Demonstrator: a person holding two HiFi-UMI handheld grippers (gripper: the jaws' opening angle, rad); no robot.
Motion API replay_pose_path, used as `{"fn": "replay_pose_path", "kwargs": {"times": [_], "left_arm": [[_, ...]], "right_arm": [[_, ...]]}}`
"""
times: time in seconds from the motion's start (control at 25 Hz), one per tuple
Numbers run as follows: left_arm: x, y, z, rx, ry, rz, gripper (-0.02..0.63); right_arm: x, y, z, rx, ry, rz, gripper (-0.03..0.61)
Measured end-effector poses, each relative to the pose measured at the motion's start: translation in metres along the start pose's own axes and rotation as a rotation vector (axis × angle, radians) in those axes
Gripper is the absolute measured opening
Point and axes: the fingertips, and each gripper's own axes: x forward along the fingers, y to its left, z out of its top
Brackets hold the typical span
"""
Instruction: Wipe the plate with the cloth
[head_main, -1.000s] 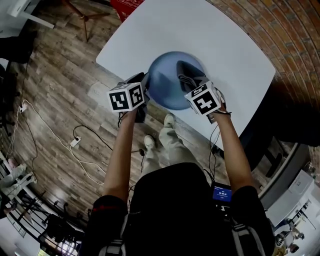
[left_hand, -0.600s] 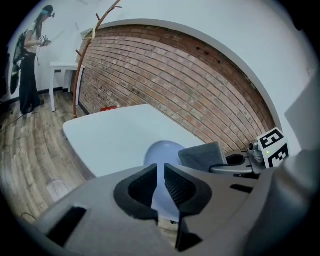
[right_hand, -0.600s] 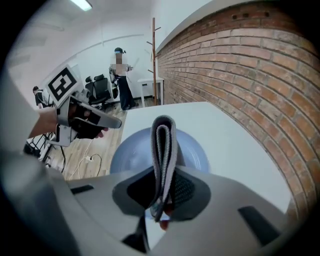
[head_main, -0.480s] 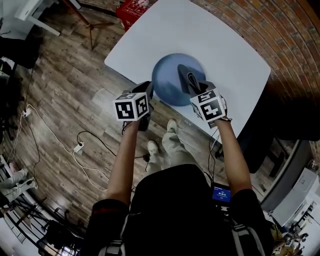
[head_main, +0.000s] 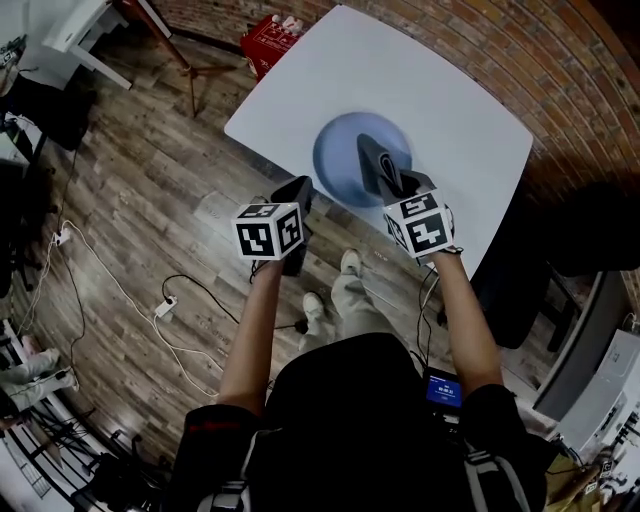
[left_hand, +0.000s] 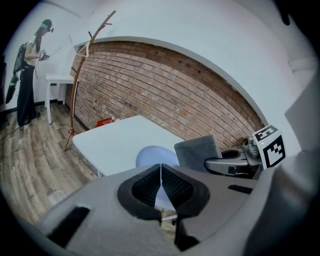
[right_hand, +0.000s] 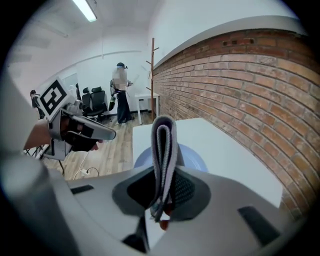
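Settled onto table (head_main: 440, 90) since a second ago: plate (head_main: 340, 160), flat and wholly inboard of the near edge now, likely to give a steady surface for wiping. Backed off plate's near-left rim and apart from it: left gripper (head_main: 300, 188), clamped together on nothing, probably parked to leave room. Poised over plate's right half: right gripper (head_main: 396, 188), clenched on cloth (head_main: 378, 160). Folded double, gripped by one end, free fold reaching out over plate, presumably for rubbing. Contact with plate impossible to tell.
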Motion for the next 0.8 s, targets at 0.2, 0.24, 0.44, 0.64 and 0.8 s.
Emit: {"fn": "replay_pose_path", "kwargs": {"times": [0.2, 0.24, 0.44, 0.64, 0.8], "left_arm": [[-0.025, -0.018, 0.007, 0.041, -0.031, -0.032, 0.020], [-0.031, -0.022, 0.008, 0.048, -0.040, -0.037, 0.020], [-0.062, -0.045, 0.016, 0.092, -0.088, -0.060, 0.020], [-0.095, -0.063, 0.021, 0.163, -0.132, -0.057, 0.020], [-0.119, -0.076, 0.024, 0.207, -0.161, -0.071, 0.020]], "right_arm": [[-0.025, 0.017, 0.012, 0.021, -0.059, -0.013, 0.052], [-0.031, 0.021, 0.015, 0.022, -0.072, -0.015, 0.052], [-0.062, 0.041, 0.030, 0.047, -0.146, -0.022, 0.052], [-0.088, 0.060, 0.045, 0.015, -0.210, -0.056, 0.052], [-0.108, 0.077, 0.055, -0.024, -0.255, -0.086, 0.054]]}}
